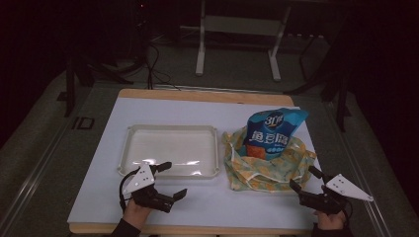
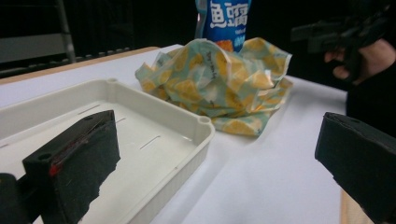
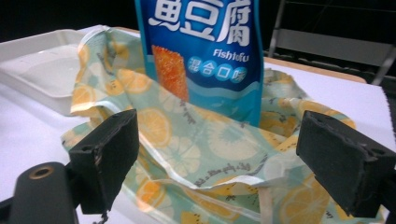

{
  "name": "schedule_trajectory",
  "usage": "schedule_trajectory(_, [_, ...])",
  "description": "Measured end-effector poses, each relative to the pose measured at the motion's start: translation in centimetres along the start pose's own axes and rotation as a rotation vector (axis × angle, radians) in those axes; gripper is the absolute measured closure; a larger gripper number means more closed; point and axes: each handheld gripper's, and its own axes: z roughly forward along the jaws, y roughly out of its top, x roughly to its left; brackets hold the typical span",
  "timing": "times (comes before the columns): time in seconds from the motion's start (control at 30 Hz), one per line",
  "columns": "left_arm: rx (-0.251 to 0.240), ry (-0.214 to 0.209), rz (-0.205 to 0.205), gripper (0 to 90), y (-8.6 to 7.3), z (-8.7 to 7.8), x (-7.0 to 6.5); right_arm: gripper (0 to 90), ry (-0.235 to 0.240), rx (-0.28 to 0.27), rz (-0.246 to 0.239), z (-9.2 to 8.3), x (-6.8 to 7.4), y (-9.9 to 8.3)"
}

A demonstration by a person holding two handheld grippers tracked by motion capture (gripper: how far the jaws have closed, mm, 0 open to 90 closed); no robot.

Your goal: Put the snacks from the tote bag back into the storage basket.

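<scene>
White table [image 1: 163,207], dim room. Empty white tray [image 1: 170,132] sits left of centre. Just right of it, a crumpled lemon-print bag [image 1: 267,170] with a blue snack packet [image 1: 271,129] standing upright inside, top sticking out. Left gripper [image 1: 171,179] at the tray's near edge, jaws wide apart, one jaw over the rim, holding nothing. Right gripper [image 1: 306,178] at the bag's near right corner, jaws spread, empty; in the right gripper view the bag's open edge lies between them.
</scene>
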Motion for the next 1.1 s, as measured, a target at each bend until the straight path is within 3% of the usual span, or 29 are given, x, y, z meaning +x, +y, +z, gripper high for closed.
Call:
schedule_trajectory(0.07, [-0.012, -0.008, -0.014, 0.3, 0.0, -0.1, 0.1, 13.0, 0.006, 0.007, -0.002, 0.0, 0.0, 0.0])
schedule_trajectory(0.1, [-0.026, -0.022, -0.044, 0.3, 0.0, -0.3, 0.4, 12.9, 0.026, 0.013, -0.001, 0.0, 0.0, -0.1])
schedule_trajectory(0.33, [-0.027, -0.001, -0.032, 0.2, 0.3, -0.6, 0.4, 12.6, 0.129, 0.042, -0.016, -0.5, -0.5, 0.5])
schedule_trajectory(0.4, [-0.036, -0.034, -0.075, 0.2, 0.5, -0.9, 0.6, 12.6, 0.171, 0.049, -0.012, -0.7, -0.9, 0.8])
schedule_trajectory(0.43, [-0.036, -0.034, -0.075, 0.2, 0.5, -0.9, 0.6, 12.6, 0.171, 0.049, -0.012, -0.7, -0.9, 0.8])
schedule_trajectory(0.47, [-0.040, -0.043, -0.084, 0.3, 0.6, -1.0, 0.7, 12.5, 0.244, 0.053, 0.022, -0.7, -1.5, 0.9])
schedule_trajectory(0.73, [-0.048, -0.059, -0.089, 0.3, 0.8, -1.1, 1.2, 11.8, 0.274, 0.042, -0.031, -1.1, -2.1, 1.5])
schedule_trajectory(0.87, [-0.023, -0.073, -0.083, 0.3, 1.0, -0.6, 1.1, 13.1, 0.281, 0.064, -0.114, -1.2, -2.0, 1.8])
schedule_trajectory(1.0, [0.018, -0.109, -0.108, 0.3, 1.3, 0.0, 1.2, 13.2, 0.326, 0.066, -0.112, -1.2, -2.1, 2.0])
schedule_trajectory(1.1, [0.024, -0.118, -0.102, 1.9, 1.5, 0.2, 1.1, 13.2, 0.342, 0.063, -0.103, -1.1, -2.3, 2.3])
